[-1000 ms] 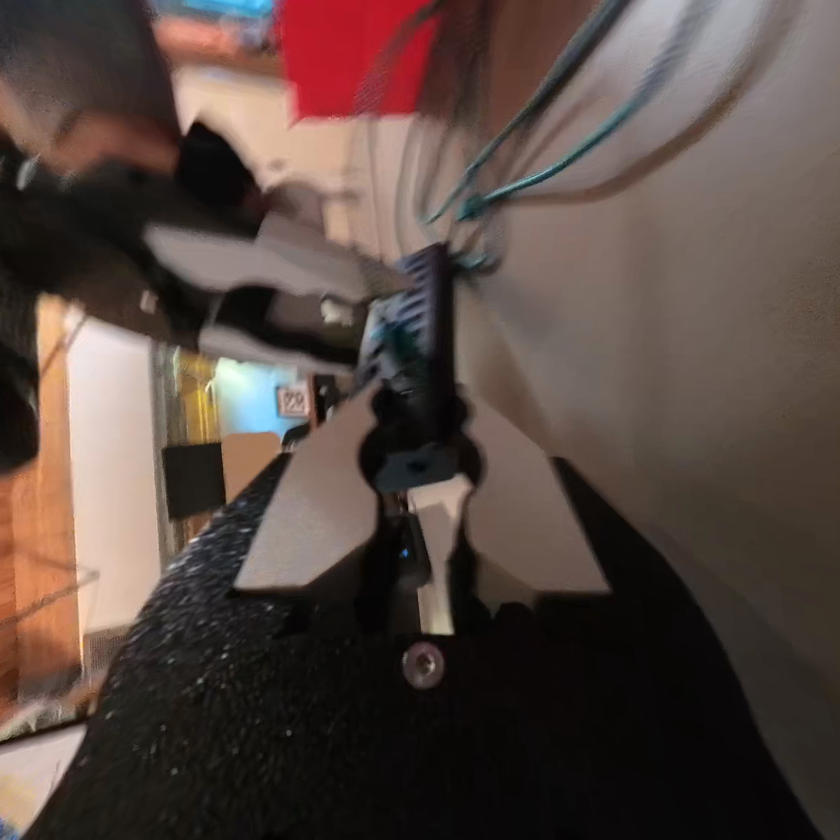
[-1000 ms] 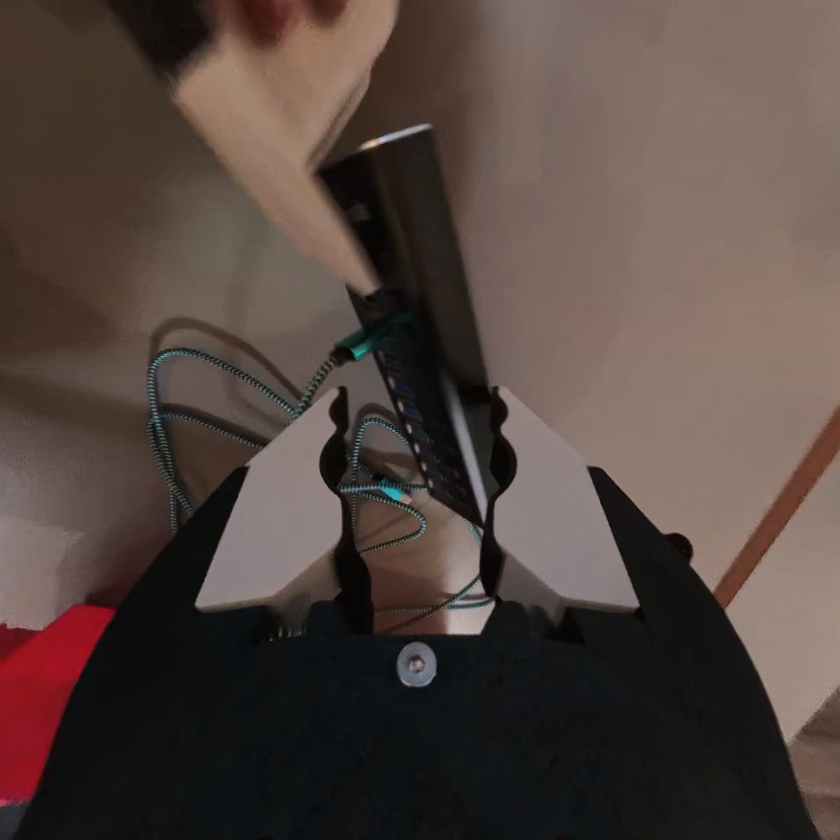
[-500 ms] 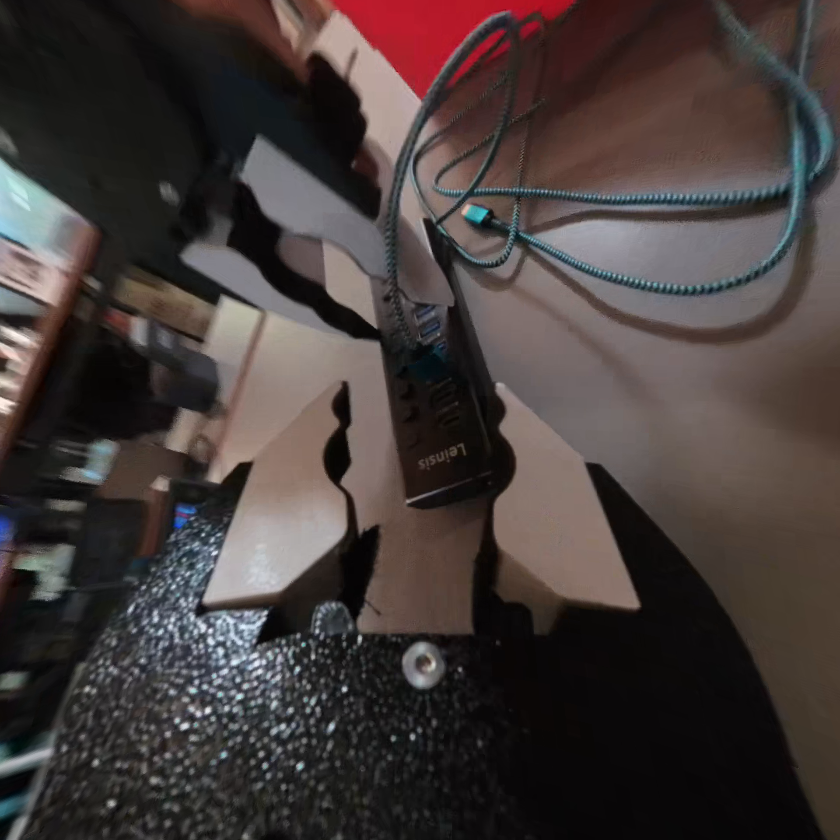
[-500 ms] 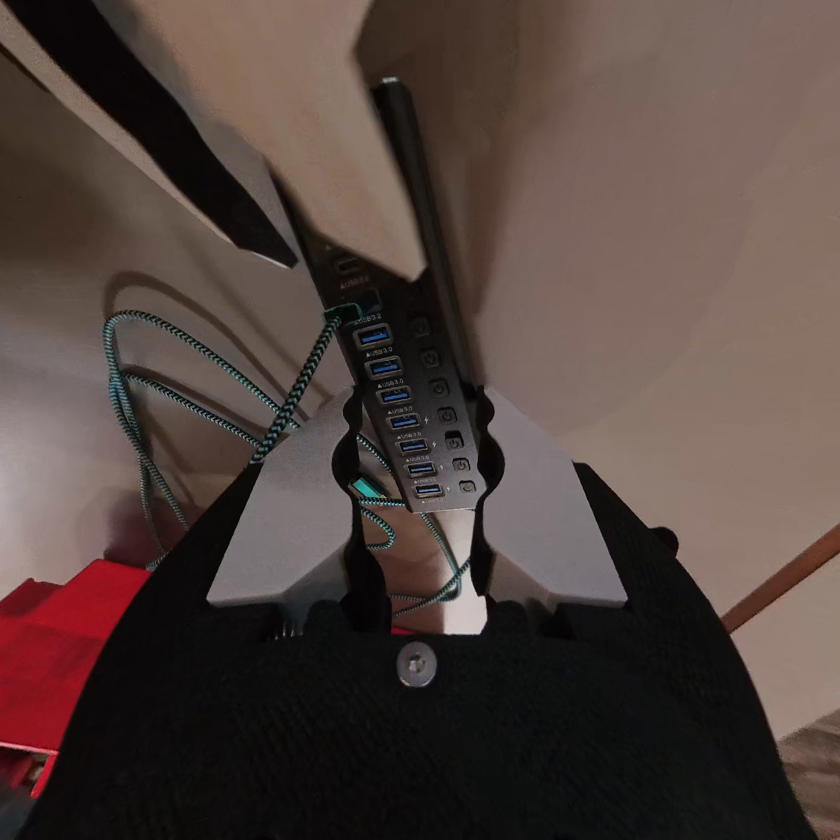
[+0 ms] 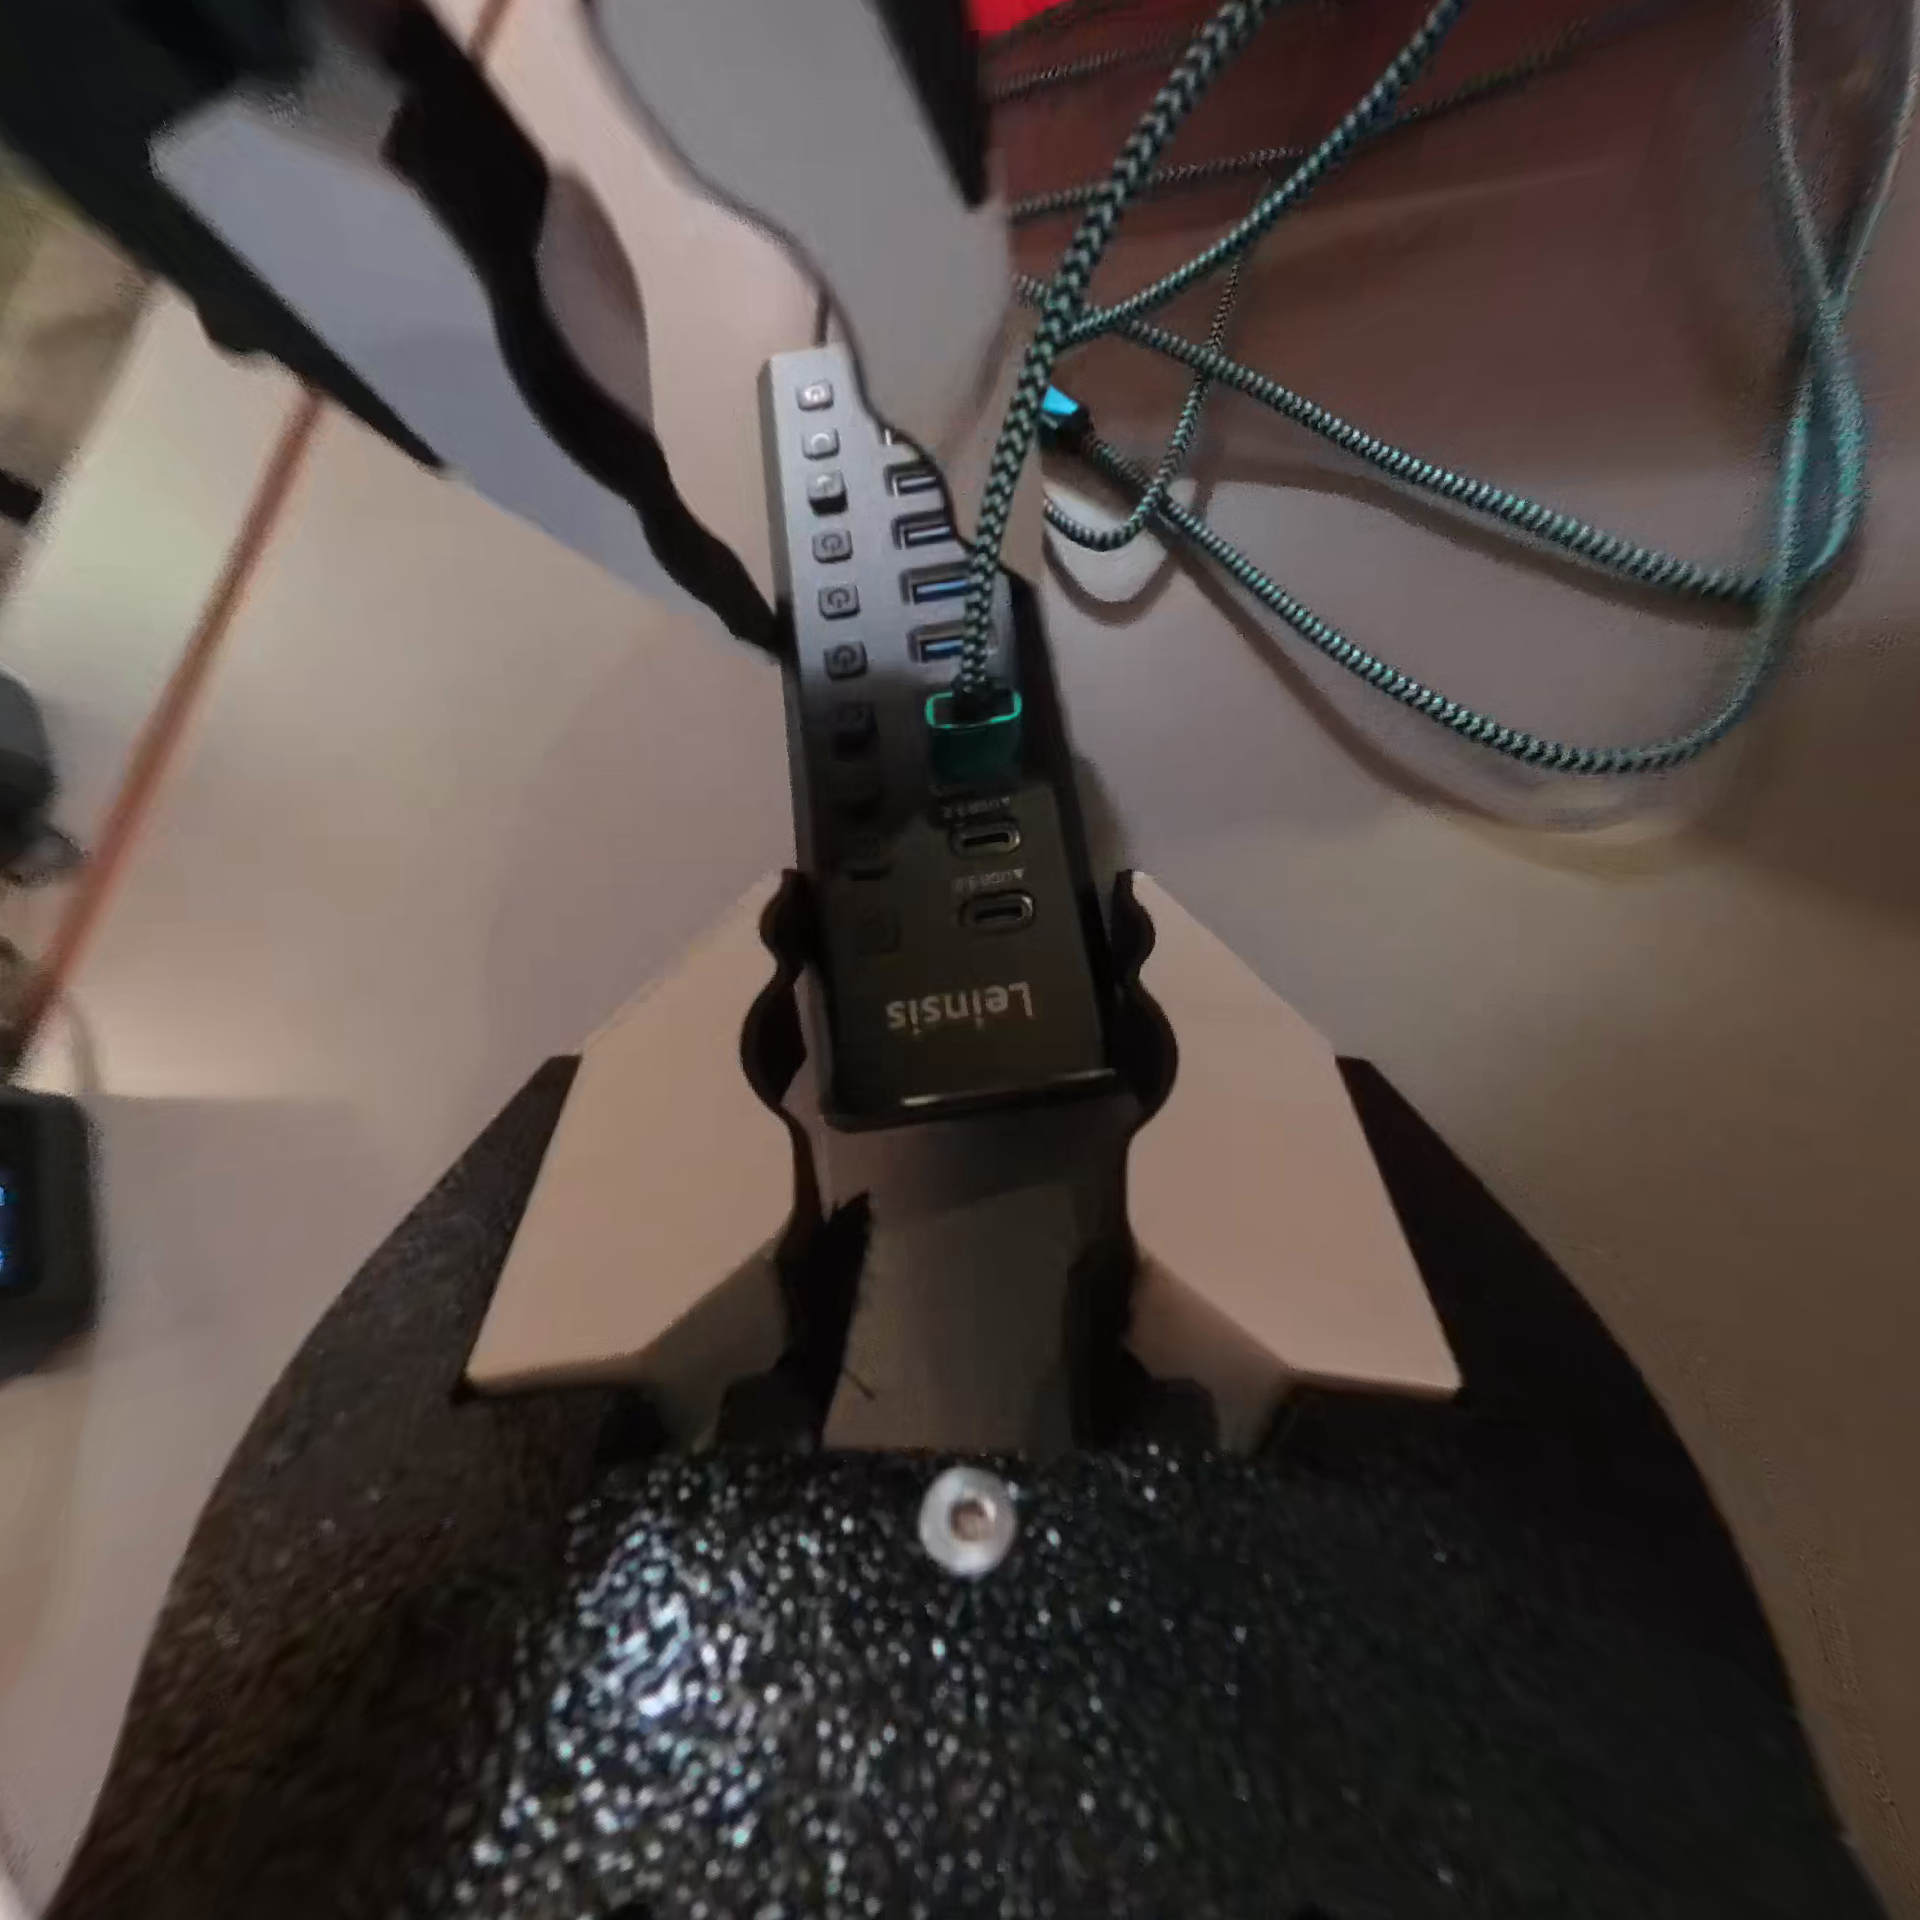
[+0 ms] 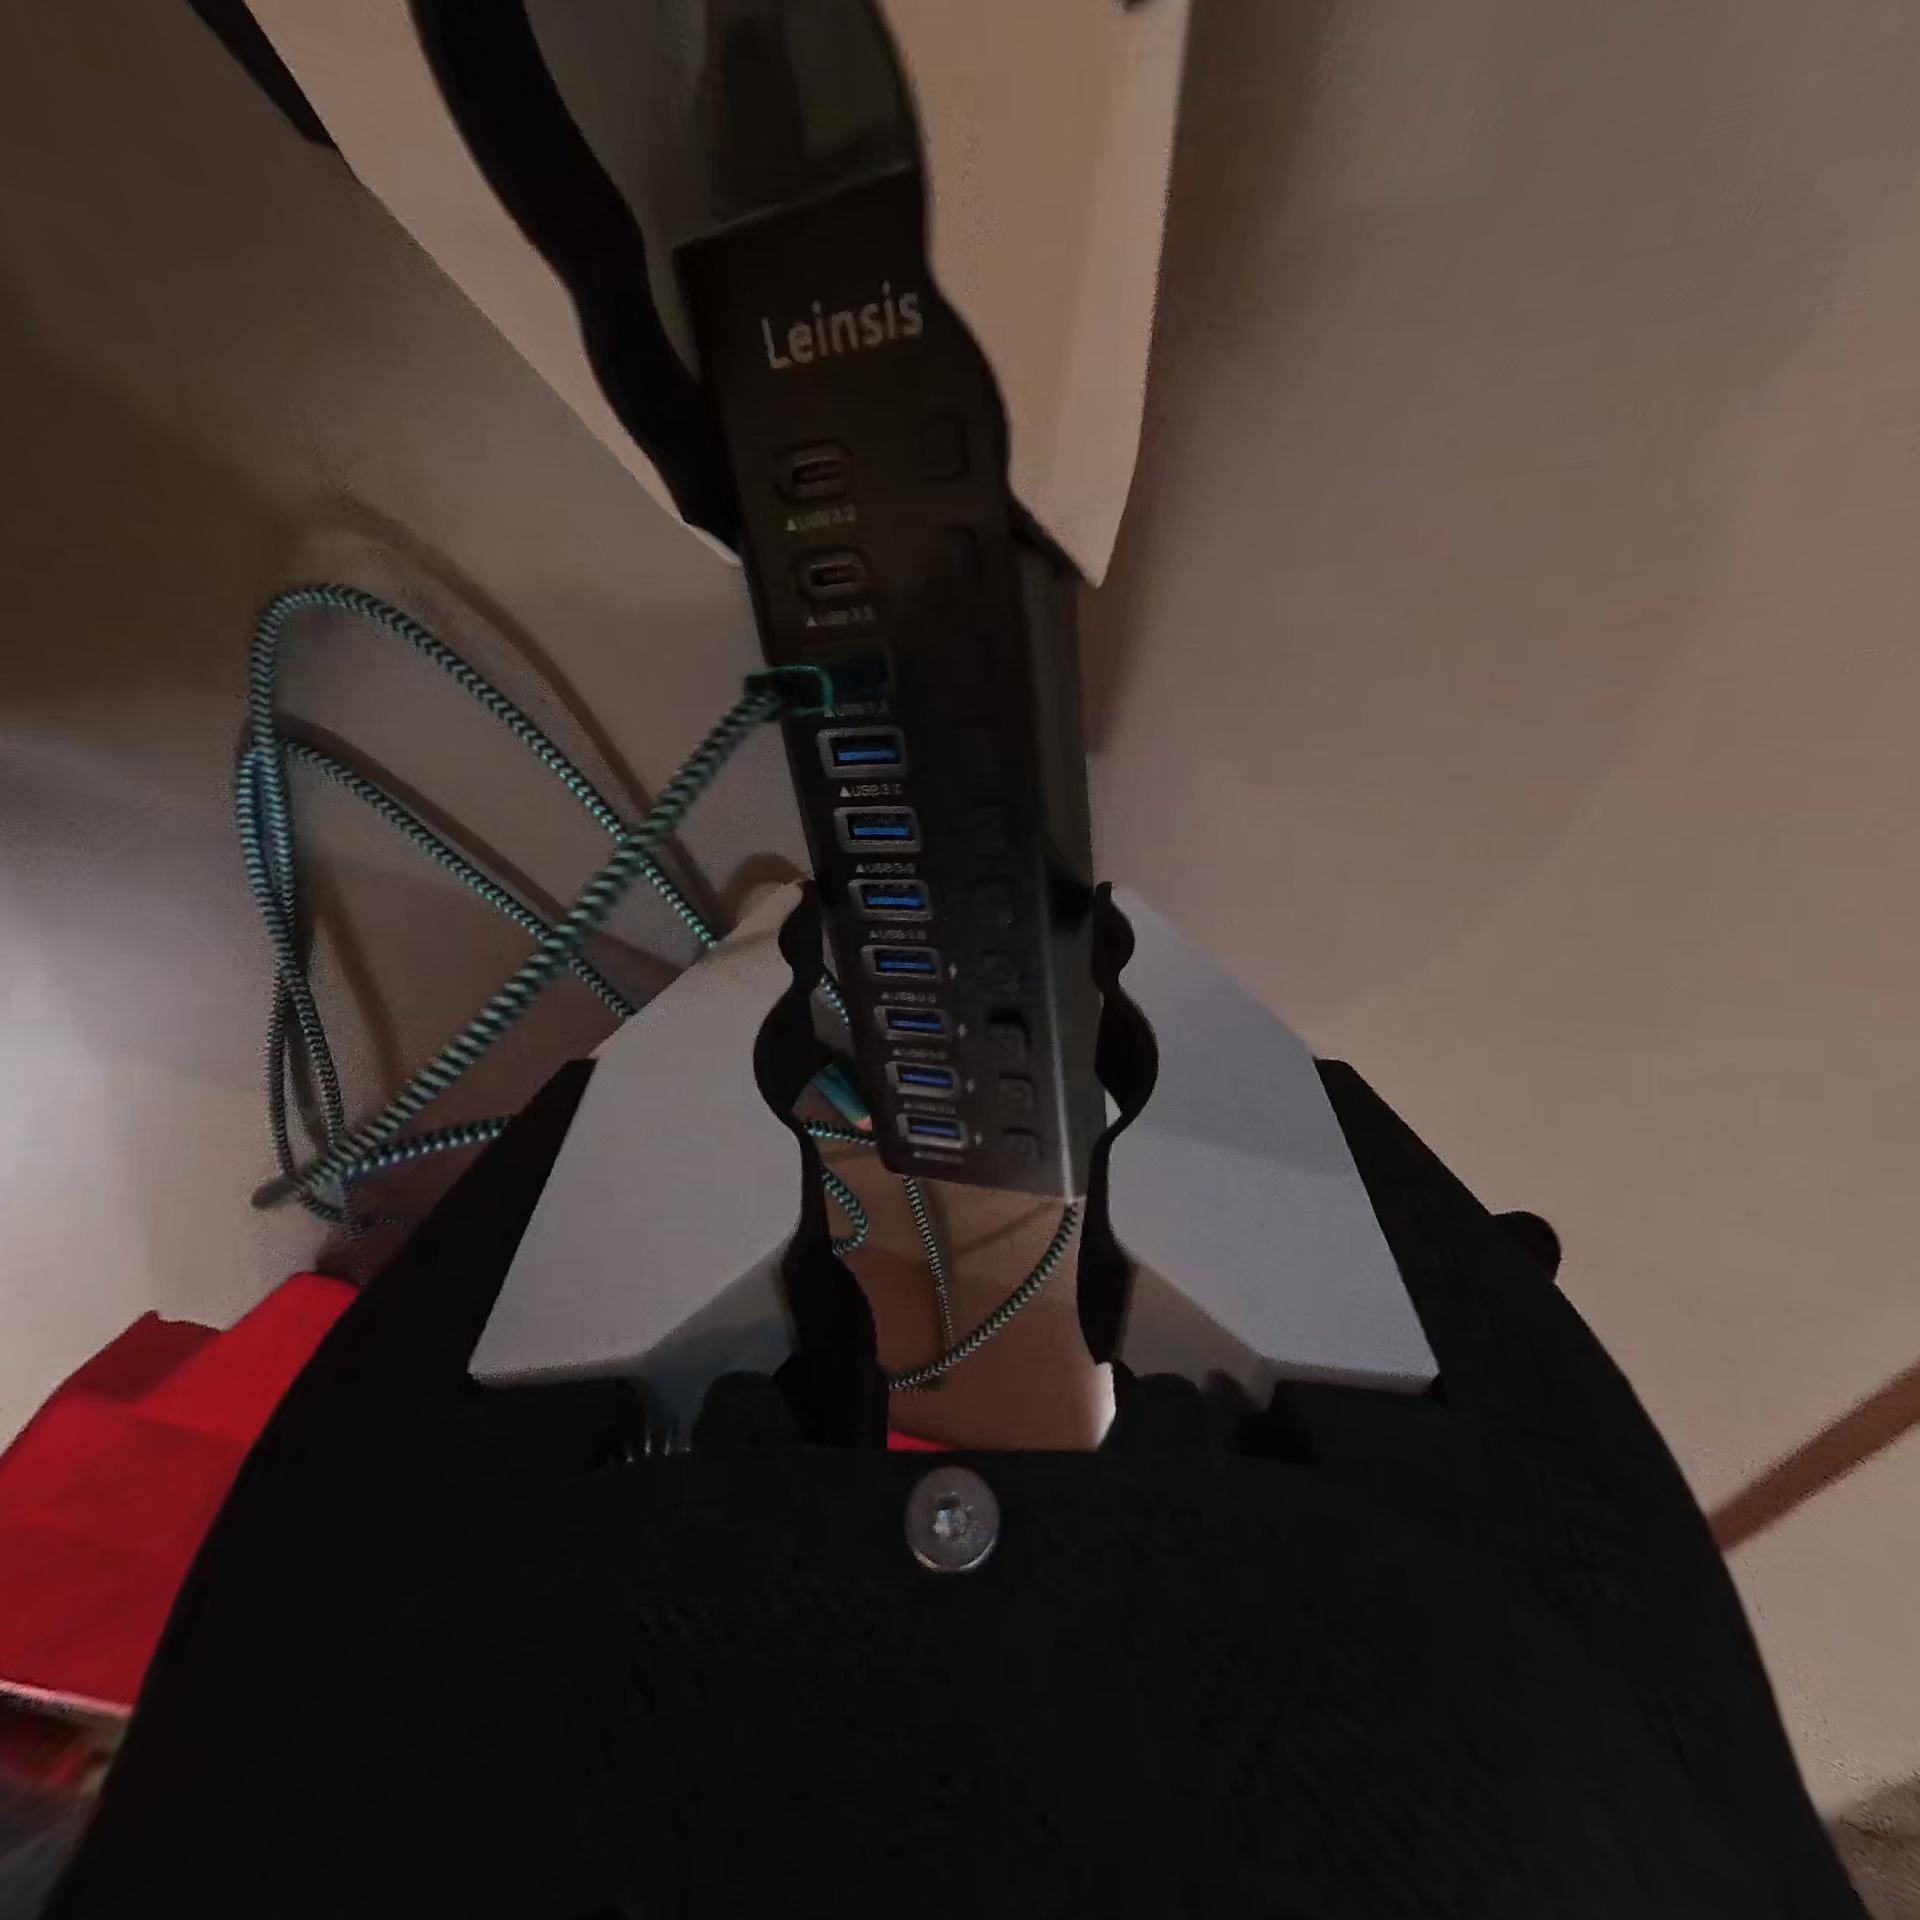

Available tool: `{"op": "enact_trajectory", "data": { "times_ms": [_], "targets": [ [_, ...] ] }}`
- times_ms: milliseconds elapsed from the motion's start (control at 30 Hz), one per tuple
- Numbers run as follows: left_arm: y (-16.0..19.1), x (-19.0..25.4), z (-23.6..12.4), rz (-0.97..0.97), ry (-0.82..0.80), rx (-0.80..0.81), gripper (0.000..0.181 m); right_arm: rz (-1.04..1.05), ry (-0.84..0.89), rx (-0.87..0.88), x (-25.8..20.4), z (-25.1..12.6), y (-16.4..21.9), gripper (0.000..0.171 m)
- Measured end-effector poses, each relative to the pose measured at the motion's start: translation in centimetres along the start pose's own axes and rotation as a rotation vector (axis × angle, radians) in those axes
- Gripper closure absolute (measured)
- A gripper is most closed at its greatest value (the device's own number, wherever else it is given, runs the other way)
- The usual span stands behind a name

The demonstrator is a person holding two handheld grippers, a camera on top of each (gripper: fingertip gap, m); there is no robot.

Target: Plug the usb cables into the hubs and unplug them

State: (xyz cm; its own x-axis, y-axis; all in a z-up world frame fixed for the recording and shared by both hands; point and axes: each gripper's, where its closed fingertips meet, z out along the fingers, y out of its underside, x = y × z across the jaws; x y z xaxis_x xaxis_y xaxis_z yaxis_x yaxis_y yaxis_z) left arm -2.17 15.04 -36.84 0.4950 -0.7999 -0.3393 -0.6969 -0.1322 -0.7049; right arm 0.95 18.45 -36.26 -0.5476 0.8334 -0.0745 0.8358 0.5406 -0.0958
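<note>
Left wrist view: left claw has its jaws on both long sides of the black USB hub, at the end with printed lettering, apparently clamped on it. The hub's far end is soft with blur, its top buttons barely readable. A green-black braided cable is plugged into one port by its green connector; the rest loops loose over the beige tabletop. A second loose plug lies beyond it. The right claw comes in blurred from upper left, its tips near the hub's left edge; contact not clear. A red object is cut off at the top edge.

Right wrist view: right claw straddles the hub's blue-port end, jaws apart, a gap showing on the left side. Right-side contact hard to judge. The left claw holds the far end, mostly cropped. The cable leaves the hub leftward; the red object is half hidden by the claw body.
</note>
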Motion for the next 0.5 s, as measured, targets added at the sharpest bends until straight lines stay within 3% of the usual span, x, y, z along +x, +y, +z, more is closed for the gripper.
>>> {"op": "enact_trajectory", "data": {
  "times_ms": [167,300,433,500],
  "targets": [
    [-1.5,0.0,-0.5,0.449,-0.196,0.014,0.124,0.127,-0.123,0.066,-1.0,0.6,0.7,0.111],
    [-2.0,0.2,-0.7,0.629,-0.278,0.009,0.124,0.262,-0.308,0.143,-3.0,0.5,0.5,0.139],
    [-1.9,-0.3,-0.8,0.558,-0.309,0.012,0.123,0.274,-0.327,0.164,-3.8,0.4,0.6,0.144],
    [-1.9,-1.8,-1.0,0.362,-0.328,0.019,0.104,0.233,-0.229,0.176,-3.4,-0.2,0.7,0.144]
  ]
}}
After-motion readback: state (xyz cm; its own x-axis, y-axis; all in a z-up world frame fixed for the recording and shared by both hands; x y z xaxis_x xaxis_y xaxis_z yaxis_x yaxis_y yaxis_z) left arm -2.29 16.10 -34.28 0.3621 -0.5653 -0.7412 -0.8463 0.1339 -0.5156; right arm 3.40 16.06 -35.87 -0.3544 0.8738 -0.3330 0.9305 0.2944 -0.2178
